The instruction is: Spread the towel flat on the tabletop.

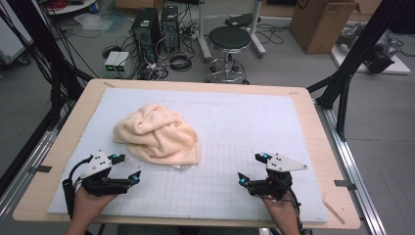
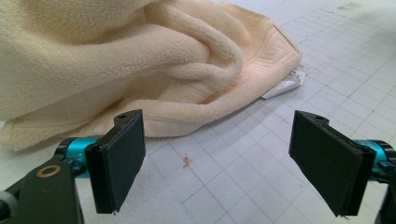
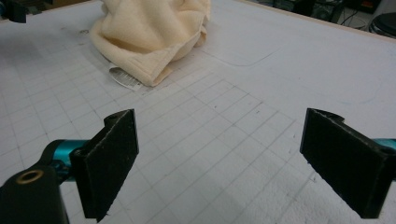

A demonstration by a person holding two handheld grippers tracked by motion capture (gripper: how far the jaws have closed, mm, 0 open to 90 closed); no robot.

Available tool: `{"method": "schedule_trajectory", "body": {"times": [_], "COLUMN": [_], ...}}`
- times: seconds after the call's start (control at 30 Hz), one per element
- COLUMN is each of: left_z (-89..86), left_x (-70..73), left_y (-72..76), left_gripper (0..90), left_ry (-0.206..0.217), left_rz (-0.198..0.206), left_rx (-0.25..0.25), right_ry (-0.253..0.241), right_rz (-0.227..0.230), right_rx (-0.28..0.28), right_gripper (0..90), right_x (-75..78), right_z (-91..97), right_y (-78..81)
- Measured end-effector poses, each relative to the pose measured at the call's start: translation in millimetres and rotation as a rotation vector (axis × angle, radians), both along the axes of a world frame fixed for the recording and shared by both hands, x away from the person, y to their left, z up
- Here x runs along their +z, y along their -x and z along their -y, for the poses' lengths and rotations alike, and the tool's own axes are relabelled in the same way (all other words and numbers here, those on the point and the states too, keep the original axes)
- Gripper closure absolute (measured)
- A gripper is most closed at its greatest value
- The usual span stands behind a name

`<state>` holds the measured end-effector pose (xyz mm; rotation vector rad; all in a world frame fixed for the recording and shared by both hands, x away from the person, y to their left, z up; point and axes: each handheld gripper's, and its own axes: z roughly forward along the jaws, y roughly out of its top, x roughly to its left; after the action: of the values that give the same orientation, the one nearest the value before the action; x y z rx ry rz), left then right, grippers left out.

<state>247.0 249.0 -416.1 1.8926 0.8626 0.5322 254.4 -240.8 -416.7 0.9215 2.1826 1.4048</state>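
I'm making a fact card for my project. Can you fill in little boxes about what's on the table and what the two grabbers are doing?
thing on the table: a crumpled cream towel, its white label sticking out at one corner
table top: a white mat with a grid, on a wooden table
left gripper: open, holding nothing, close to the towel but not touching it
right gripper: open, holding nothing, farther from the towel, over bare mat
hands: one behind each gripper, at the near edge
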Motion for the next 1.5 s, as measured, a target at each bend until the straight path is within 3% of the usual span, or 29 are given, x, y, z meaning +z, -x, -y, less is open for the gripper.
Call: {"method": "schedule_trajectory", "body": {"times": [1.1,1.37,1.5], "left_z": [-1.7,7.0,8.8], "left_x": [1.3,12.5,24.1], "left_y": [0.3,-1.4,-7.9], "left_gripper": [20.1,22.0,23.4], "left_ry": [0.017,0.019,0.045], "left_rz": [-0.002,0.017,0.021], "left_rx": [0.003,-0.011,-0.003], "right_ry": [0.005,0.003,0.027], "right_rz": [-0.002,-0.003,0.006], "right_rx": [0.006,0.001,0.018], "right_gripper": [10.9,10.9,10.9], "right_x": [-0.3,0.3,0.5], "right_z": [-1.3,0.2,-2.6], "right_y": [1.1,0.1,-1.2]}}
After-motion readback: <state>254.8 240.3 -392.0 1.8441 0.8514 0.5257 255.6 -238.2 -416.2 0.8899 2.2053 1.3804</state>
